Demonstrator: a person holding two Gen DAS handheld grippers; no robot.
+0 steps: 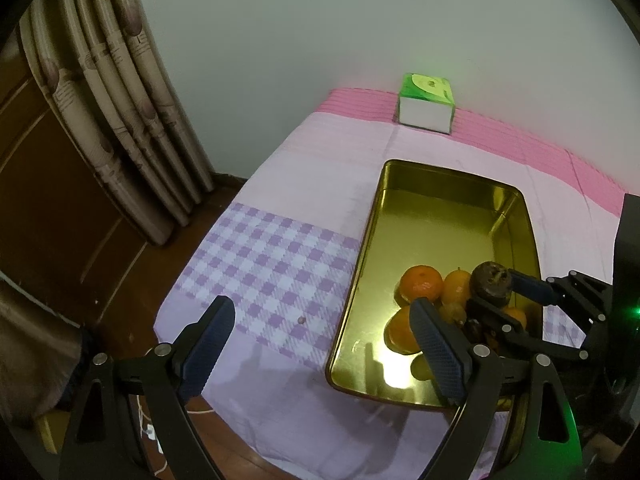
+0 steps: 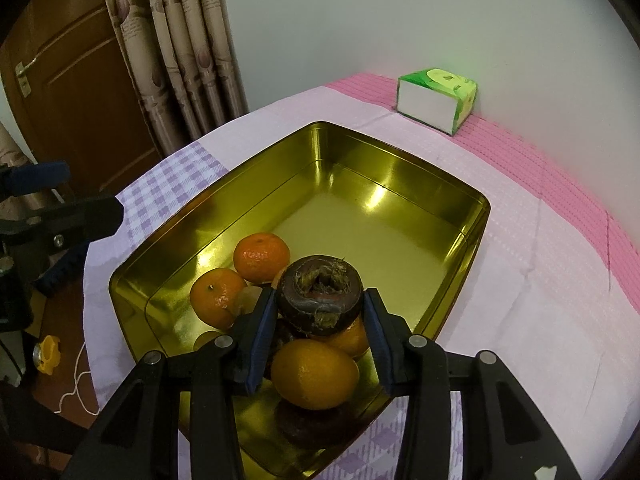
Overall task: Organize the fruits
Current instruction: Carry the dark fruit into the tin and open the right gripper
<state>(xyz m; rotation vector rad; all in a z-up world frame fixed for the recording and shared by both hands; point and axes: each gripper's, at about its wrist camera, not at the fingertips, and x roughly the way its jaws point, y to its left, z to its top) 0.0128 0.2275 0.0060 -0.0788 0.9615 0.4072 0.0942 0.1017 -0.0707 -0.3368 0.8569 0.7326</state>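
A gold metal tray lies on the table and holds several orange fruits at its near end. My right gripper is shut on a dark brown round fruit and holds it just above the oranges. In the left wrist view the same tray, oranges and dark fruit show, with the right gripper coming in from the right. My left gripper is open and empty, over the tray's left rim and the checked cloth.
A pink and purple-checked cloth covers the table. A green and white tissue box stands at the far edge by the wall. Curtains and a wooden door are on the left. A tiny dark speck lies on the cloth.
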